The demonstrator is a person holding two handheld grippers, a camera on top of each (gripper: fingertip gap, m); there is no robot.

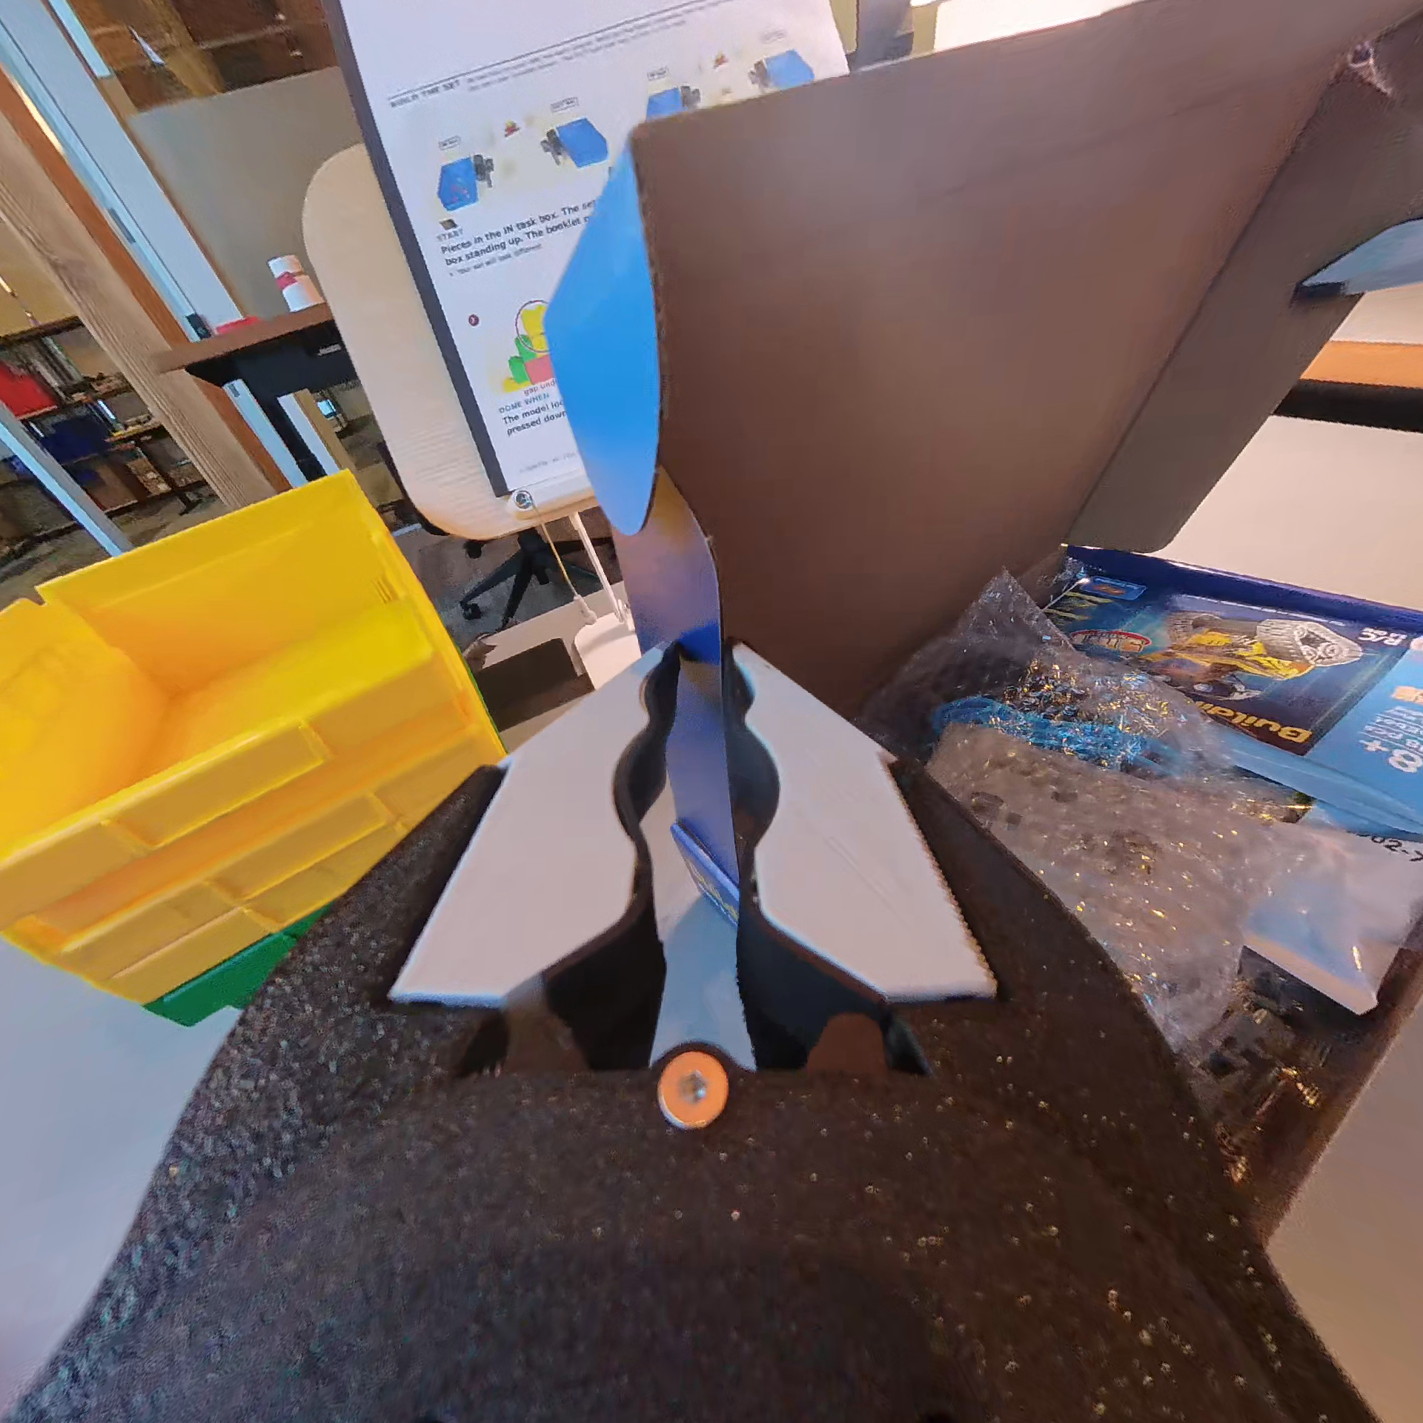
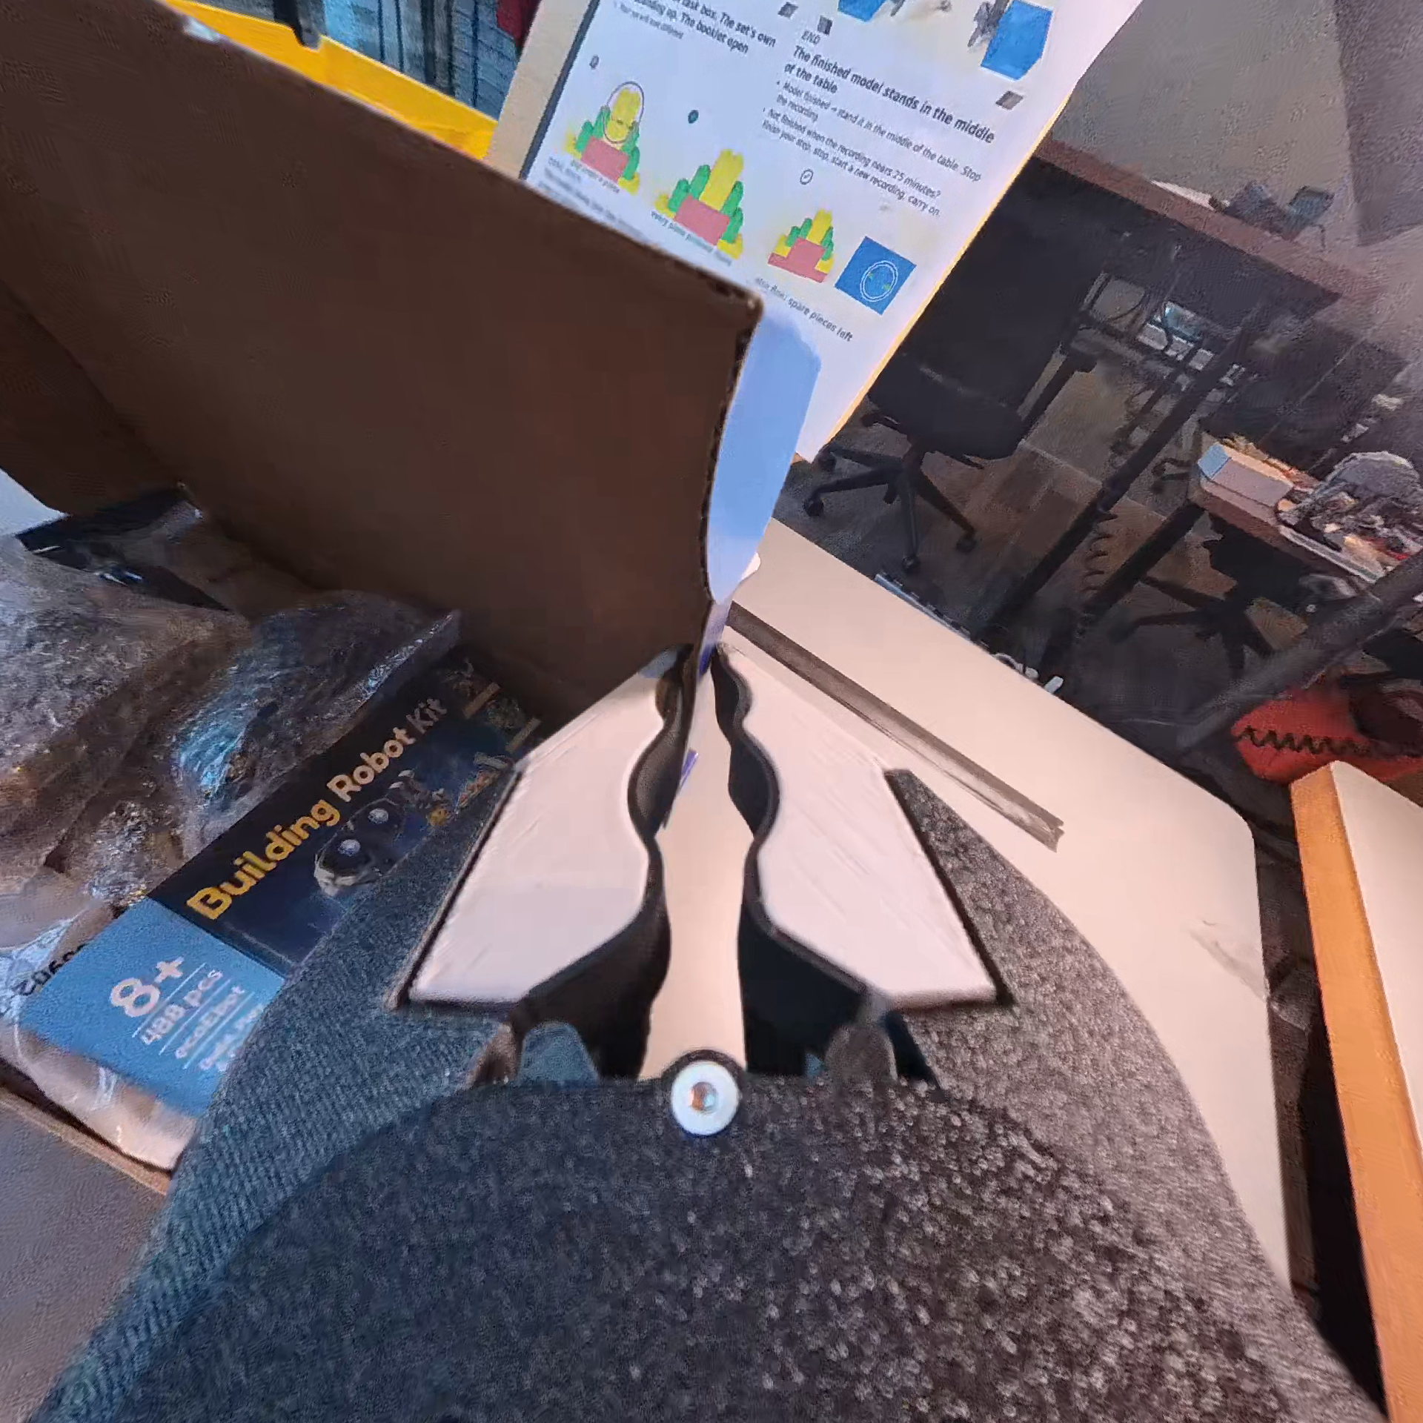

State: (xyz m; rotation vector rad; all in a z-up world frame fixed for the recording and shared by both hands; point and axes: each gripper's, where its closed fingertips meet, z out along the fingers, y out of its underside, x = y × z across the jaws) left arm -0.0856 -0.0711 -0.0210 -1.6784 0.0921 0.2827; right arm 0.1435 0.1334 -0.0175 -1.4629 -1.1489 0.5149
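Cardboard box (image 1: 962, 369), open, lid raised — brown inside, blue print outside. It sits on a pale table (image 2: 1078, 808); lid stands near upright above the contents.

Yellow bin (image 1: 215, 731) just beside the box on its left, stacked on something green. An instruction sheet (image 2: 832, 154) stands behind the box. Office chairs and dark desks well beyond.

Inside the box: a blue printed booklet (image 2: 231, 924) lying flat, with clear plastic bags of small parts (image 1: 1116, 847) piled on and beside it.

Left gripper (image 1: 701, 670): jaws pinched together on the blue side flap of the lid (image 1: 608, 346), the card running edge-on between the fingers. The flap twists a little above the grip.

Right gripper (image 2: 704, 654): jaws nearly together on the lid's opposite side flap (image 2: 762, 431); a thin edge of card sits at the tips. Grip looks shallow — tips only.

Judgement on handling: thin card, both holds on flaps, not on the main panel. Keeping the two grippers level and moving them together should keep the lid from racking; uneven pull would likely crease the flaps or slip the right hold. The bags lie loose and slippery, so tilting the box would shift them.
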